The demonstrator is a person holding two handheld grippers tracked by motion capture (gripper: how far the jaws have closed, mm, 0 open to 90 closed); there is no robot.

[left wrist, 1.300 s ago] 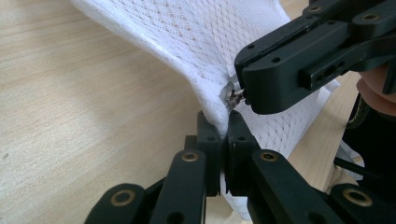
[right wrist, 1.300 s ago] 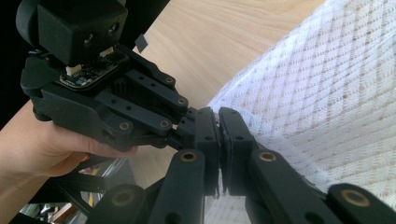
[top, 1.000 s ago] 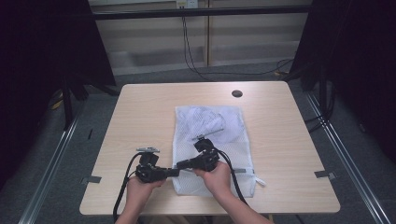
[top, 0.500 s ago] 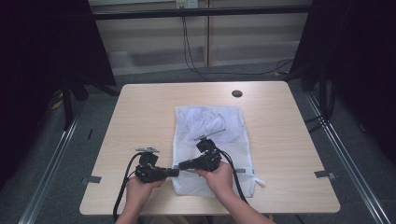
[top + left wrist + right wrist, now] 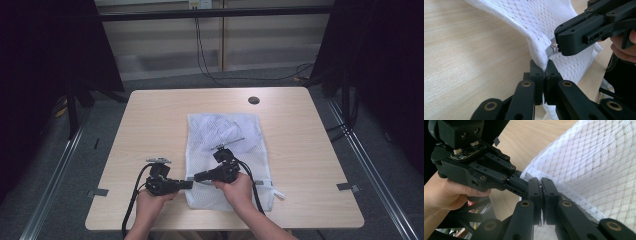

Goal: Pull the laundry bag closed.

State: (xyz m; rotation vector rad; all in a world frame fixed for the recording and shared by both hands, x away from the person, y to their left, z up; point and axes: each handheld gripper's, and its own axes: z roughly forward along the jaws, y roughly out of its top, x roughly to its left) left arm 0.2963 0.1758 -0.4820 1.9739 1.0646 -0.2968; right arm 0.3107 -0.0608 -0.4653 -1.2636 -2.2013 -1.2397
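So, zipper time on the mesh bag [image 5: 227,150].
My left gripper [image 5: 543,75] clamps the bag's edge for tension; my right gripper [image 5: 541,192] pinches the zipper pull [image 5: 552,48].

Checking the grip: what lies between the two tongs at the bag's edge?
A metal zipper pull on the mesh bag, seen in the left gripper view.

We see a white open-weave mesh bag [image 5: 227,160] with a metal zip pull [image 5: 553,47] on the matt pale wood table [image 5: 150,125]
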